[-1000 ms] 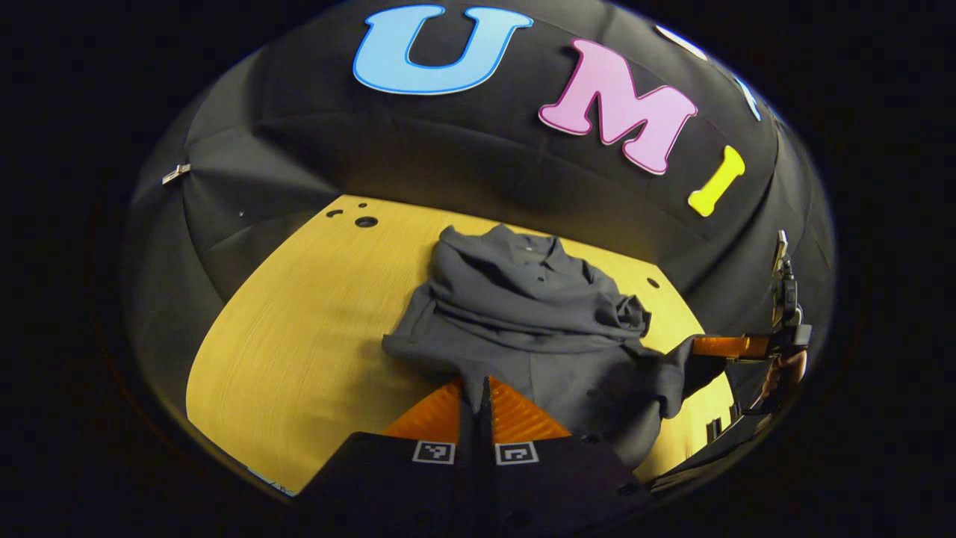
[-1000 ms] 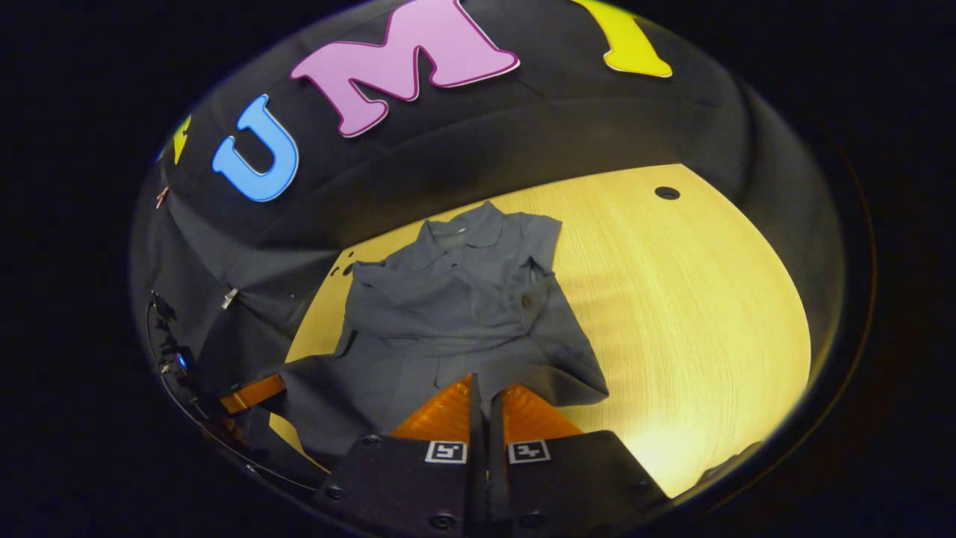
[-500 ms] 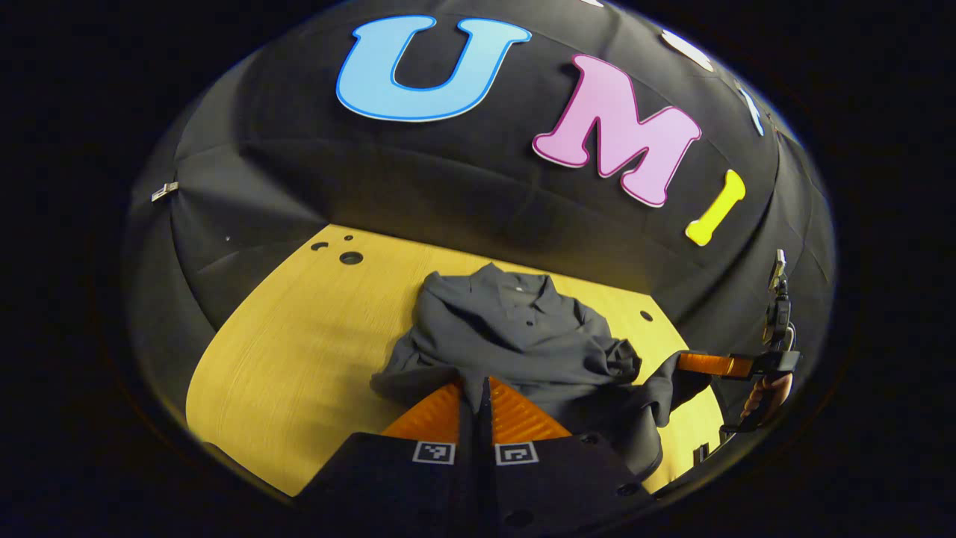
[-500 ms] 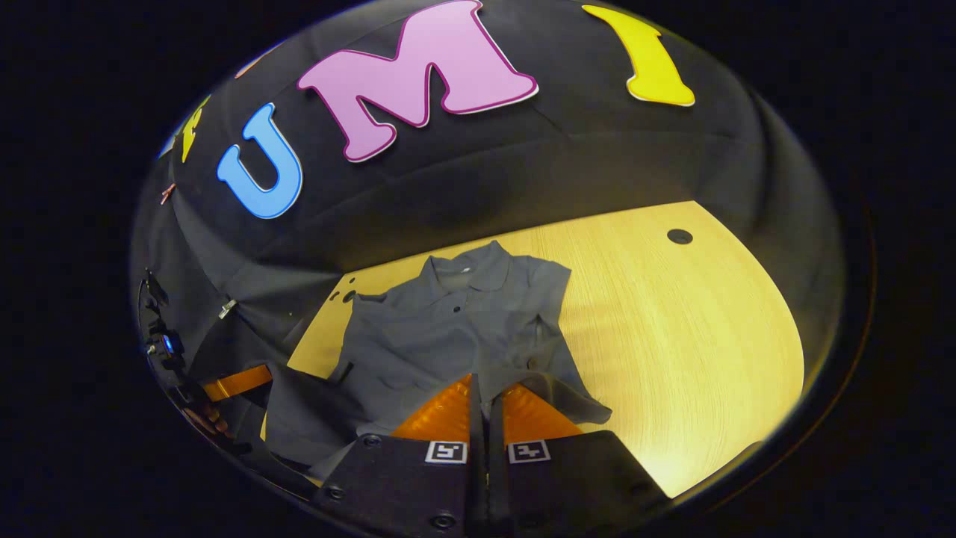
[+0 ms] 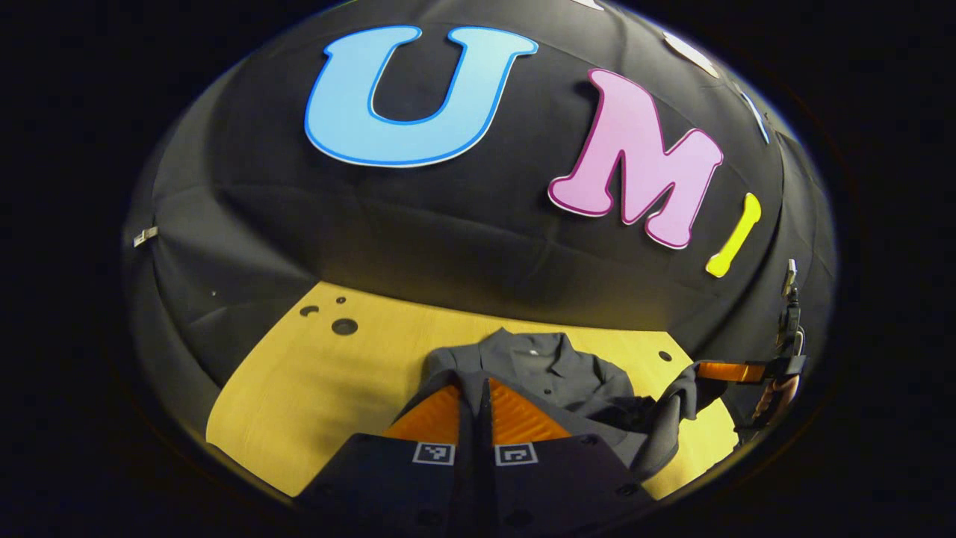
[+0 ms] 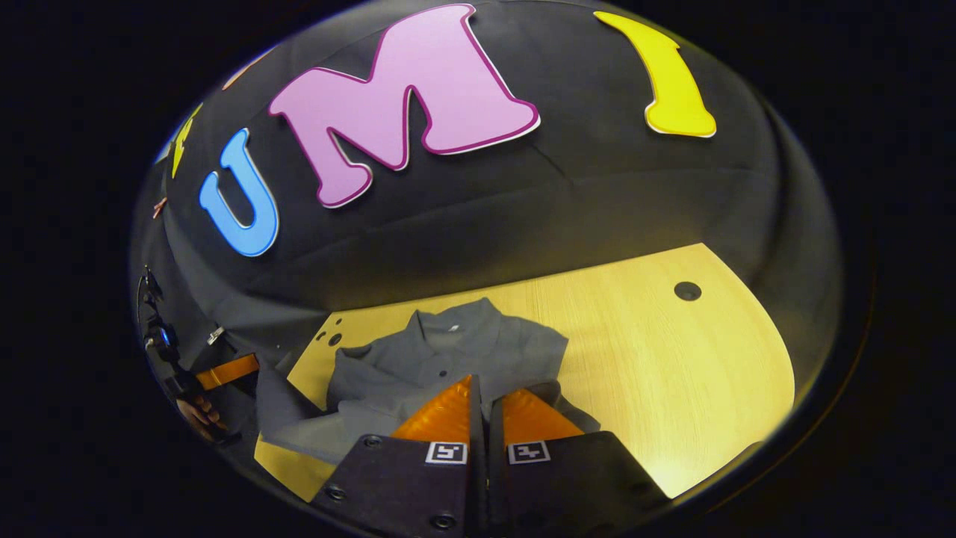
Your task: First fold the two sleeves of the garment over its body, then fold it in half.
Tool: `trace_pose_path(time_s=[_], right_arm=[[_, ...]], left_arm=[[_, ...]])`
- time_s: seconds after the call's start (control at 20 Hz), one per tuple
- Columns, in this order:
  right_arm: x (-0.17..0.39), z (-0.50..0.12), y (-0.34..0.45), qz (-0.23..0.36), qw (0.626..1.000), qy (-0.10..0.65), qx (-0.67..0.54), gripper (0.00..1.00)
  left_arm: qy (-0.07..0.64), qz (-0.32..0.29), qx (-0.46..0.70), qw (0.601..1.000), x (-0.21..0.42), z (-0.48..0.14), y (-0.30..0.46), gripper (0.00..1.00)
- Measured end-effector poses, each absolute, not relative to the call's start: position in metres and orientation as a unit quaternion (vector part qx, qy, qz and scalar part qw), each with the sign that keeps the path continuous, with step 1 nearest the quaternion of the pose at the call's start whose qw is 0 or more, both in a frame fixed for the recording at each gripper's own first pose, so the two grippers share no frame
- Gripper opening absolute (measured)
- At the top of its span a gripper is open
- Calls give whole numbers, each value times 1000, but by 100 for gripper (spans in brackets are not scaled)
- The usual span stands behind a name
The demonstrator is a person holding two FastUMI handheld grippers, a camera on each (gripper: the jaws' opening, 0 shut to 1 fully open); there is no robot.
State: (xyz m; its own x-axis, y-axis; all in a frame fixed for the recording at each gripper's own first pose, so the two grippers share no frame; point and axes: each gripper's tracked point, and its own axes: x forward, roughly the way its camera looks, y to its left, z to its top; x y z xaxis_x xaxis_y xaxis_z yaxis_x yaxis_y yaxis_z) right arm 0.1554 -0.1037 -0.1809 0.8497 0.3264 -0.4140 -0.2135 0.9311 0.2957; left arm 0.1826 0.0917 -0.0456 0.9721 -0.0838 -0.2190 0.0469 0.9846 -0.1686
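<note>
Both my grippers are carrying the shirt's hem toward its collar.

My left gripper (image 5: 478,388) and right gripper (image 6: 482,385) are each pinched tight on the dark shirt (image 6: 455,355), which lies on the wooden table (image 6: 672,366); my fingers hide the pinched edge and the lower body. In the left gripper view the other gripper is cut off at the far right. Compared with a second ago, less shirt shows and the collar (image 5: 534,353) sits closer.

The garment (image 6: 478,351) is a dark grey collared shirt with a buttoned placket. It lies on the table with its collar toward the far wall. Its lower hem is lifted over the body.
</note>
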Motion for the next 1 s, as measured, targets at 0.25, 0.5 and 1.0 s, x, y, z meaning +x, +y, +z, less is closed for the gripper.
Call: trace_pose_path(time_s=[0.25,0.5,1.0], right_arm=[[211,-177,-99,128,961,216,119,5],[267,-189,-94,113,962,214,124,5],[303,-256,-104,65,945,284,148,37]], left_arm=[[108,-30,-79,991,254,-48,102,5],[107,-21,-103,989,313,-63,114,5],[128,5,-112,985,354,-100,123,14]])
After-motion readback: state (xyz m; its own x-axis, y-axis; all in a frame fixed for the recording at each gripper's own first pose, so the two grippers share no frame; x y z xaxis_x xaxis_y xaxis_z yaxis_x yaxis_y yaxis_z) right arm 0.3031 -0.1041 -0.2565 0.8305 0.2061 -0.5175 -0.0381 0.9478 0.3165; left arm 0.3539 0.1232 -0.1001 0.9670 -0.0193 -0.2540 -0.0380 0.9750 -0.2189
